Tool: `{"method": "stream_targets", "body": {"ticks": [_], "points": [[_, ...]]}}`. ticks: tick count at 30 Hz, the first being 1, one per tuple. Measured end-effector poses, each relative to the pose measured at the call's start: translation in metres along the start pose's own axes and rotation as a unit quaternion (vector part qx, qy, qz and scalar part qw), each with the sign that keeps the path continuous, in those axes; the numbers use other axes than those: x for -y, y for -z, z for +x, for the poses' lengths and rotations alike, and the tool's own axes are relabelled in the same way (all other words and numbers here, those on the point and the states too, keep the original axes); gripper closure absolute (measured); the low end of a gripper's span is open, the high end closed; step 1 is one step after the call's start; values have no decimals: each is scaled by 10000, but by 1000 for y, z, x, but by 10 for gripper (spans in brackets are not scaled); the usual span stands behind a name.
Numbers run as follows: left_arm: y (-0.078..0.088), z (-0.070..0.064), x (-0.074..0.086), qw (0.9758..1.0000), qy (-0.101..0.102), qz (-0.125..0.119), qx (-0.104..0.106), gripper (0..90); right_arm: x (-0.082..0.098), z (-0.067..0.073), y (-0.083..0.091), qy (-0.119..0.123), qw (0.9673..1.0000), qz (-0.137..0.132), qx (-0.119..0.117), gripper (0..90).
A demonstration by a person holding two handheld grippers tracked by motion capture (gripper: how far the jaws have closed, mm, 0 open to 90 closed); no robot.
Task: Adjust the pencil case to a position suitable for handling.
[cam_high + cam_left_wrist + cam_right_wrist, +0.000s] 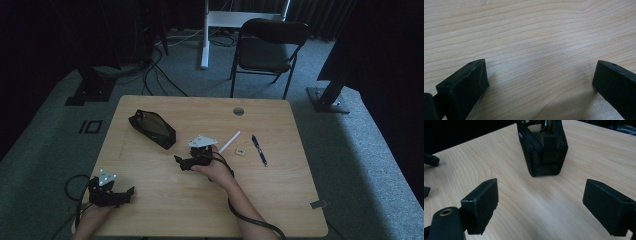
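Wooden table [165, 200]: black pouch [543, 148] lies just ahead of the spread, empty right hand-held gripper [541, 202].

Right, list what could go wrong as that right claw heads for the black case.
The right claw is open and aimed at the end of the black pencil case, which lies open. If it closes on the soft wall, the case may fold or slip free.

The white stick, the small eraser and the pen lie close beside the right hand; its trailing cable could sweep them.
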State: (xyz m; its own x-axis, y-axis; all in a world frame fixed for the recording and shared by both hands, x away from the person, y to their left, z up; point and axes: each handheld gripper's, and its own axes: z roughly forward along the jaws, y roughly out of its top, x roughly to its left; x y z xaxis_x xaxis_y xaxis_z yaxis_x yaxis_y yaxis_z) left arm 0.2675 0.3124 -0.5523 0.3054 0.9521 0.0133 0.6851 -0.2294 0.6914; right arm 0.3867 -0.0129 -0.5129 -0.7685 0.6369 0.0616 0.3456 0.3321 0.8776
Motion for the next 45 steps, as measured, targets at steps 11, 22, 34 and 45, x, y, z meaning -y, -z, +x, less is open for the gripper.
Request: {"method": "stream_targets", "body": {"ticks": [11,22,34,45], "points": [[0,0,0,10000,-5,4,0,2,-10,0,-14,-48,9999,-137,-7,134],[0,0,0,10000,-11,8,0,2,-13,-2,-30,-17,10000,-78,8,135],[0,0,0,10000,-4,1,0,2,-17,1,-47,36,9999,-92,122,298],[0,0,0,10000,-1,0,0,2,-28,-3,-55,18,9999,-25,161,503]]}}
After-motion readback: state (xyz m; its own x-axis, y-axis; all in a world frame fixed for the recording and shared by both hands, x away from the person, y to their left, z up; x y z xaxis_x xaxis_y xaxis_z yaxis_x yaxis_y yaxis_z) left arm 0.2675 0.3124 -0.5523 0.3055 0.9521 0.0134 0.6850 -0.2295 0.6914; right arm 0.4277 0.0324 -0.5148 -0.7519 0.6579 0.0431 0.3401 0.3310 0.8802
